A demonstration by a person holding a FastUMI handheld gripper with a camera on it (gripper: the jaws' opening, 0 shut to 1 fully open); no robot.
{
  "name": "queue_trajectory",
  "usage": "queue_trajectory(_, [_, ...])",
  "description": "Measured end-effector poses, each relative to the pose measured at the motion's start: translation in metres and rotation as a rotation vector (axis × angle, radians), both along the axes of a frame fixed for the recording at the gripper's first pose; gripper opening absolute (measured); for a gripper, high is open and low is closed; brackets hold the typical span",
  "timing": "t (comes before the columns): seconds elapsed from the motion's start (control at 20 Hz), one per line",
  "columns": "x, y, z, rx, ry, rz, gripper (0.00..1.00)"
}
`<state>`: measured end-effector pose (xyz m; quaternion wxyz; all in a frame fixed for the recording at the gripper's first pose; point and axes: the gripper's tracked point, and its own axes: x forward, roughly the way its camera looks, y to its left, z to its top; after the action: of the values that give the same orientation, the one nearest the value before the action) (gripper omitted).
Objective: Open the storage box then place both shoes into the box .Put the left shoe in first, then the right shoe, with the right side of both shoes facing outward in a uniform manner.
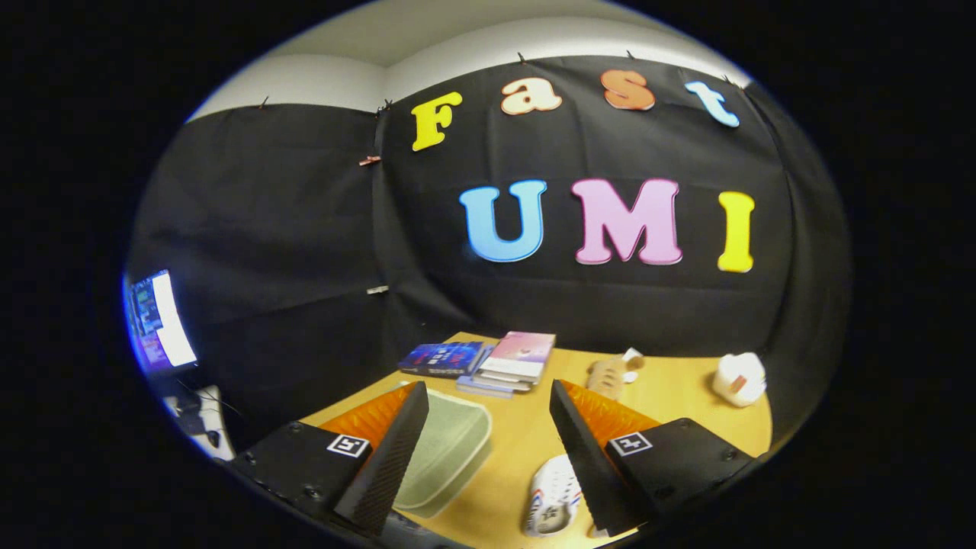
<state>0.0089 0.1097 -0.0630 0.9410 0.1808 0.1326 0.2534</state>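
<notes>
— Tongs [488, 427]?

— Apart, nothing between them; I see bare wooden table [671, 404] through the gap. Each finger is a ridged, wedge-shaped slab.

— Storage box?

— A pale, translucent plastic storage box [446, 457] with rounded corners lies just inside my left finger, partly hidden behind it. I cannot tell whether its lid is on.

— Shoes?

— I count one for certain: a white shoe [553, 496] with perforated upper and coloured stripes, low by my right finger, touching its inner edge in the view. Beyond the fingers sits a tan, soft-looking object [610, 375] that I cannot identify.

— Anything else?

— Two stacks of flat books [488, 358] at the far table edge, side by side against the black cloth wall. One rounded white object [740, 377] sits off to the right, well apart. One lit monitor [156, 320] stands off the table to the left. Open tabletop runs from the gap to the books.
</notes>
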Motion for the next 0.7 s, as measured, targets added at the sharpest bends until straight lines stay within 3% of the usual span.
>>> queue_trajectory(0.25, [-0.006,0.036,-0.041,0.245,0.188,0.239,0.98])
queue_trajectory(0.45, [0.002,0.049,-0.085,0.373,0.359,0.305,0.98])
queue_trajectory(0.7, [-0.007,0.085,-0.133,0.533,0.573,0.452,0.98])
